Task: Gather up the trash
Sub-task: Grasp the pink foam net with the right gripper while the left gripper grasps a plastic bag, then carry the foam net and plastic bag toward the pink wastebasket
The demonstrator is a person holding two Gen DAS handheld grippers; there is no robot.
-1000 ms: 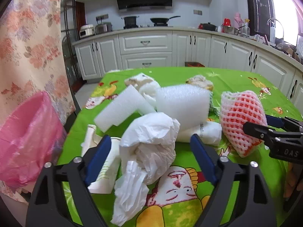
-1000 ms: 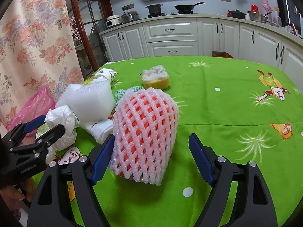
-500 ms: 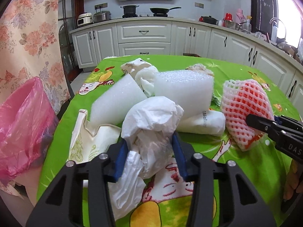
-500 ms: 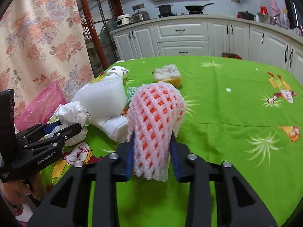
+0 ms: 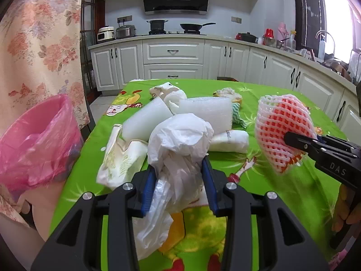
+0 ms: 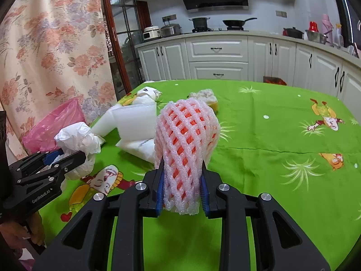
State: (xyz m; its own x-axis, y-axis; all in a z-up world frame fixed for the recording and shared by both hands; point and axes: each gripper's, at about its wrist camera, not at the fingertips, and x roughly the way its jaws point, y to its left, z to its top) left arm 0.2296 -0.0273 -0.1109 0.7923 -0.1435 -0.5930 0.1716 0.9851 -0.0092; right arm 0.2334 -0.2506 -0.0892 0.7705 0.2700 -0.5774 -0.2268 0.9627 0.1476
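My left gripper (image 5: 179, 176) is shut on a crumpled white plastic bag (image 5: 180, 142) and holds it above the green tablecloth (image 5: 266, 103). My right gripper (image 6: 181, 180) is shut on a pink foam fruit net (image 6: 187, 140), lifted off the cloth; the net also shows in the left wrist view (image 5: 282, 128). The bag and left gripper show at the left of the right wrist view (image 6: 76, 140). White foam blocks (image 5: 203, 113), a white packet (image 5: 230, 141) and a flat paper bag (image 5: 121, 160) lie behind on the table.
A bin lined with a pink bag (image 5: 38, 144) stands off the table's left edge, beside a floral curtain (image 5: 40, 33). A food scrap (image 6: 204, 96) and a paper cup (image 6: 147, 92) lie further back. White kitchen cabinets (image 5: 173, 61) are behind the table.
Both grippers closed, the left on the white plastic bag and the right on the fruit net, and both lifted their loads up off the table.
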